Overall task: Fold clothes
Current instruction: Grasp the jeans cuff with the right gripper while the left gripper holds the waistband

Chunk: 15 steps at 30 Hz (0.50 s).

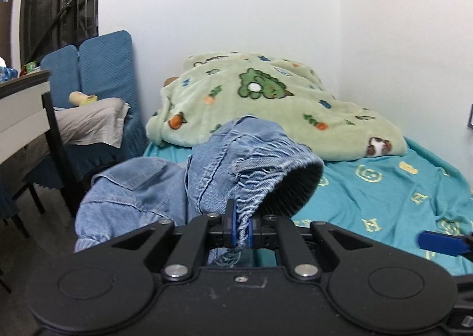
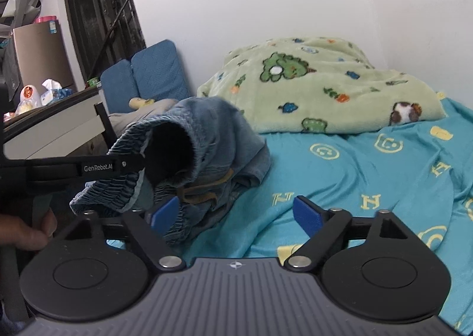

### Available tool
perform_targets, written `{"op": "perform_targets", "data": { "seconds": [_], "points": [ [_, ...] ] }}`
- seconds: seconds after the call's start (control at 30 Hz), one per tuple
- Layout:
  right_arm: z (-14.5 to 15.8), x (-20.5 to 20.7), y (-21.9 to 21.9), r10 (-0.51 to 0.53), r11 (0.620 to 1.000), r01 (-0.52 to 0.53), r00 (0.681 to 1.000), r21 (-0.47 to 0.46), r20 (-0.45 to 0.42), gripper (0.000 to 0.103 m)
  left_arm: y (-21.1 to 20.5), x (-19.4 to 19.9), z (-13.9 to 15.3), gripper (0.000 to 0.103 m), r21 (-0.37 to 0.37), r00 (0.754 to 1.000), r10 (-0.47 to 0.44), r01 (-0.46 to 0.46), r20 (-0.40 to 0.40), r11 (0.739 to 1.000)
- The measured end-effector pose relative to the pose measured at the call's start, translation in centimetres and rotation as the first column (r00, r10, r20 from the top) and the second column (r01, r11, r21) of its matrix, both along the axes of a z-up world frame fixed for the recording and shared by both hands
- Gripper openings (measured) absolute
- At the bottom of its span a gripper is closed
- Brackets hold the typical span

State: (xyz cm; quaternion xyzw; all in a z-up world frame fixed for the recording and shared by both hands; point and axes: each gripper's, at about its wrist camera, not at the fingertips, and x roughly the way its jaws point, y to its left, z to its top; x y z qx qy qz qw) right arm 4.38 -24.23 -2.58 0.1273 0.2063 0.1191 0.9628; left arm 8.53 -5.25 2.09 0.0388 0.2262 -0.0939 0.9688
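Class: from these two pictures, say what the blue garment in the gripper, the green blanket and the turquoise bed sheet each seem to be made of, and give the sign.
Blue garment: looks like washed denim, with raised seams, a faded weave and a frayed edge pinched in the left gripper.
Green blanket: probably fleece or plush; matte, fuzzy nap and soft printed cartoon shapes.
Turquoise bed sheet: thin, smooth woven cloth, perhaps cotton; fine wrinkles and flat yellow print.

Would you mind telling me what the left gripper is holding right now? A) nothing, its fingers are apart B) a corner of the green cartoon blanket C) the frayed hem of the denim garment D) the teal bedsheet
C: in the left wrist view, the left gripper has its blue pads closed on the frayed hem of the denim garment, while the green blanket lies untouched behind it on the teal bedsheet.
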Motion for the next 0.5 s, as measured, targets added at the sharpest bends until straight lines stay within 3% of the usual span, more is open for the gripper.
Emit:
{"op": "perform_targets", "data": {
  "seconds": [0.17,0.27,0.5],
  "points": [
    [-0.6,1.0,0.8,0.033,0.998,-0.032,0.999,-0.047,0.025,0.064,1.0,-0.2,-1.5,0.006,-0.044,1.0,-0.016,0.015,-0.009,0.999],
    [-0.9,2.1,2.1,0.082,0.989,-0.074,0.995,-0.127,0.061,0.054,1.7,0.0,-2.3,0.006,-0.081,0.999,-0.023,0.021,-0.023,0.996],
    [-1.8,4.4,3.4,0.132,0.976,-0.108,0.984,-0.19,0.118,0.051,2.1,0.3,-2.8,0.007,-0.134,0.997,-0.067,0.062,-0.033,0.989]
  ]
}}
